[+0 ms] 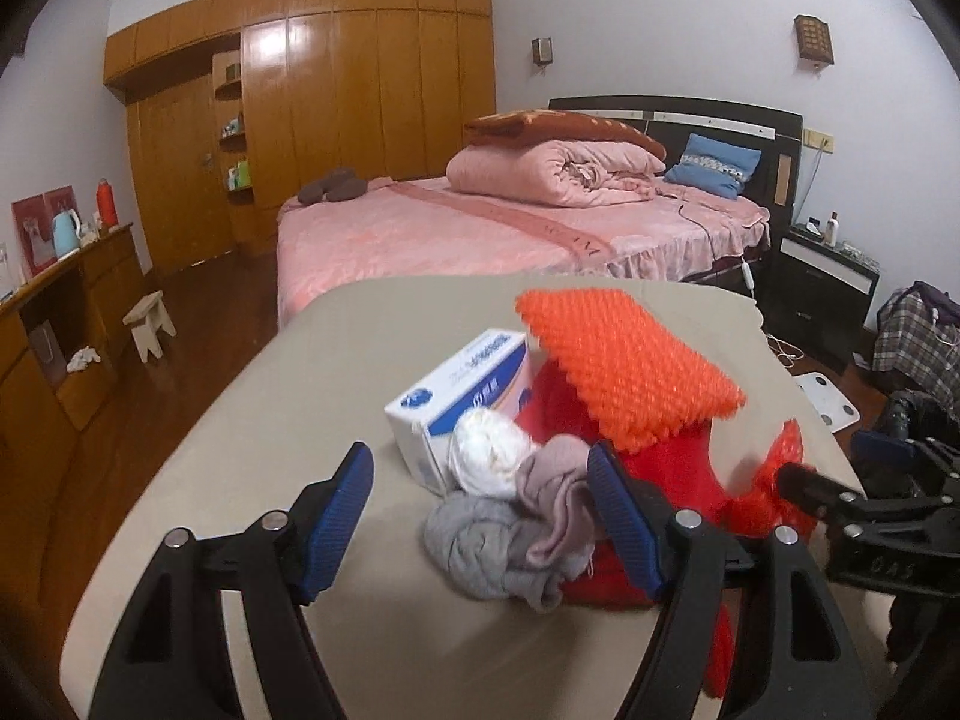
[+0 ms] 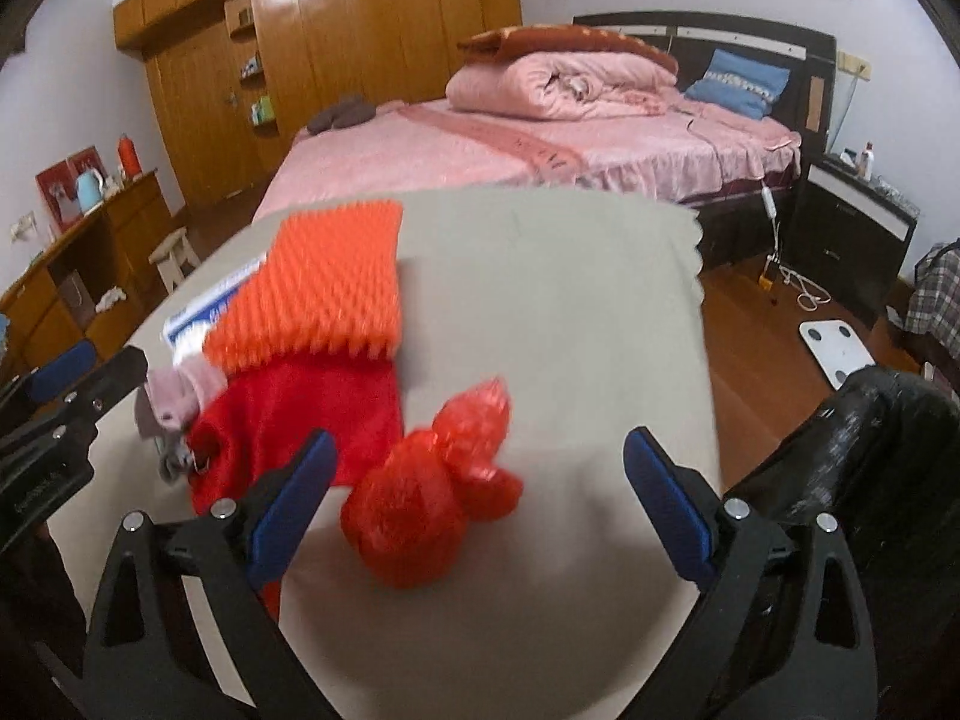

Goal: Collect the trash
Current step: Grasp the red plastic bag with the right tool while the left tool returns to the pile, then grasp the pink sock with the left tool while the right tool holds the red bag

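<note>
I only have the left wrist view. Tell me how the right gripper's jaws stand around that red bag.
Observer: The right gripper is open. The red bag lies between its fingers, and neither finger touches it.
Operator: Say what lies on the bag's other side, away from the cloth.
Observer: Bare table up to its edge. Past that edge is something black; I cannot tell what it is.

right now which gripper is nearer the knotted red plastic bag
Right. The right gripper frames the knotted red plastic bag between its open fingers; the left gripper sits beside it, over the balled socks.
</note>
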{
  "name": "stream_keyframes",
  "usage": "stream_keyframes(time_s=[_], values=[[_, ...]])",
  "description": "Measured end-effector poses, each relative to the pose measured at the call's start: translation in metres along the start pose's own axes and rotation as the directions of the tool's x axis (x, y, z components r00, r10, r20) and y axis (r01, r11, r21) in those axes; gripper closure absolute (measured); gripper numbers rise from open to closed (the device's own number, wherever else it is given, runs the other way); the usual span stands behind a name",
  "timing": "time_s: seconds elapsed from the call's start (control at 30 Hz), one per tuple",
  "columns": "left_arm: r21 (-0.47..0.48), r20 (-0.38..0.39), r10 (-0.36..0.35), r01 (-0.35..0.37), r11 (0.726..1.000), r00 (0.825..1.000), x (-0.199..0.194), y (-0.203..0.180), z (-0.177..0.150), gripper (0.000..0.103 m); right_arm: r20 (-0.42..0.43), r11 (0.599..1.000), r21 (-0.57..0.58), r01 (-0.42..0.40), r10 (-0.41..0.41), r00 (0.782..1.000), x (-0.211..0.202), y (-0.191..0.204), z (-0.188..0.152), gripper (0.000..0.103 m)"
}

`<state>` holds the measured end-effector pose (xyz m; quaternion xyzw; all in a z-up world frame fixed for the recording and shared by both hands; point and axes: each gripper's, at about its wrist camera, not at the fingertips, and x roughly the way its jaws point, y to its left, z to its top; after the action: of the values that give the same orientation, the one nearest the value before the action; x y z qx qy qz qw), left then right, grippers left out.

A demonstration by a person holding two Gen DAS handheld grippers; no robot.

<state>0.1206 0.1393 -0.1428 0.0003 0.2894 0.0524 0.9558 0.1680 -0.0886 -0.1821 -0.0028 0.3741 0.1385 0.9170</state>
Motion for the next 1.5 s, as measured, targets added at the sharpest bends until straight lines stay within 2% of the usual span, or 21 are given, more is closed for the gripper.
stream_keyframes(time_s=[0.13, 0.23, 0.3, 0.37, 0.4, 0.7, 0.97, 1.13, 1.33, 1.5], values=[[-0.004, -0.014, -0.010, 0.010, 1.000, 1.000, 0.002, -0.003, -0.010, 0.030, -0.034, 1.000, -0.014, -0.006, 0.006, 0.999, 0.010, 0.006, -0.010, 0.020], [-0.007, -0.020, -0.015, 0.015, 1.000, 1.000, 0.000, -0.008, -0.016, 0.030, -0.062, 0.999, -0.017, -0.050, 0.049, 0.997, 0.014, 0.008, -0.014, 0.028], [-0.004, -0.022, -0.020, 0.020, 1.000, 1.000, -0.002, -0.008, -0.020, 0.030, -0.074, 0.996, -0.032, -0.088, 0.086, 0.994, 0.016, 0.013, -0.014, 0.040], [0.005, -0.031, -0.023, 0.023, 1.000, 0.999, -0.003, -0.011, -0.024, 0.030, -0.096, 0.990, -0.041, -0.132, 0.128, 0.987, 0.017, 0.017, -0.016, 0.064], [0.009, -0.035, -0.024, 0.024, 1.000, 0.999, -0.004, -0.011, -0.027, 0.030, -0.103, 0.988, -0.044, -0.145, 0.139, 0.985, 0.017, 0.019, -0.016, 0.066], [0.005, -0.028, -0.036, 0.036, 0.999, 0.999, -0.006, -0.019, -0.026, 0.031, -0.066, 0.993, -0.022, -0.117, 0.116, 0.991, -0.001, 0.006, -0.011, 0.067], [0.023, -0.033, -0.078, 0.078, 0.997, 0.996, 0.008, -0.040, -0.018, 0.052, -0.039, 0.995, -0.009, -0.096, 0.095, 0.995, -0.012, -0.006, -0.005, 0.067], [0.031, -0.060, -0.087, 0.089, 0.996, 0.994, 0.016, -0.048, -0.017, 0.085, -0.036, 0.995, -0.004, -0.096, 0.096, 0.995, -0.014, -0.011, -0.004, 0.067], [0.006, -0.034, -0.097, 0.098, 0.995, 0.995, 0.007, -0.044, -0.013, 0.093, -0.023, 0.994, -0.002, -0.105, 0.105, 0.994, -0.021, -0.010, -0.002, 0.067], [-0.001, 0.016, -0.103, 0.104, 0.995, 0.995, -0.014, -0.044, -0.001, 0.093, 0.006, 0.993, -0.003, -0.116, 0.116, 0.993, -0.035, -0.011, 0.004, 0.067]])
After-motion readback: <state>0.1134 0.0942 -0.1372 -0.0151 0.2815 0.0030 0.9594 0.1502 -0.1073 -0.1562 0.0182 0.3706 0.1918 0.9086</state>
